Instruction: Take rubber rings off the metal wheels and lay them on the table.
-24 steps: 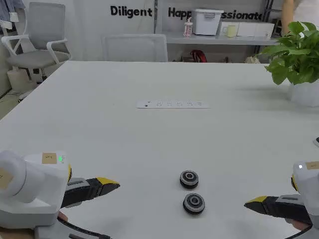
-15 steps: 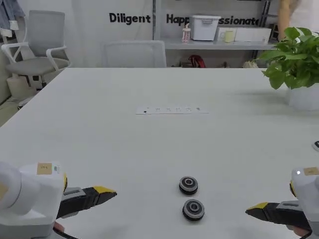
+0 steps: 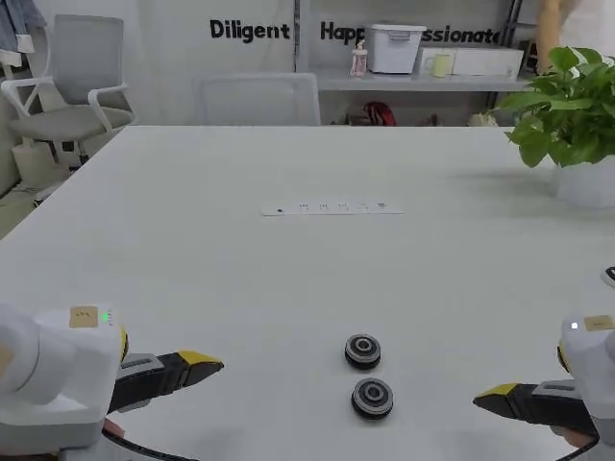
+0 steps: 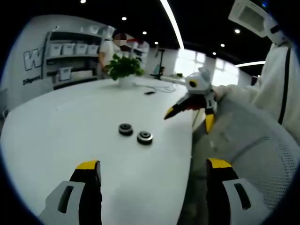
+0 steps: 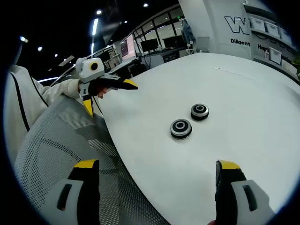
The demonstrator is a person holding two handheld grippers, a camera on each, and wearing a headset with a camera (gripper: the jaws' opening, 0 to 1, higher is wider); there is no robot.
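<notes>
Wide white office table (image 3: 288, 259), grey chairs (image 3: 259, 99) and shelving (image 3: 423, 82) behind it. Two small round metal wheels (image 3: 362, 351) are lying flat near the front edge, just beside each other, each wearing its black rubber ring (image 3: 372, 414). We are holding the left gripper (image 4: 153, 165) and the right gripper (image 5: 154, 164) out to either side, well apart from the wheels, jaws spread wide and carrying nothing. We are judging nothing done yet: both rings are waiting to be pulled off and laid down.

The left hand-held gripper (image 4: 153, 164), jaws wide apart, faces two wheels (image 4: 145, 137).
</notes>
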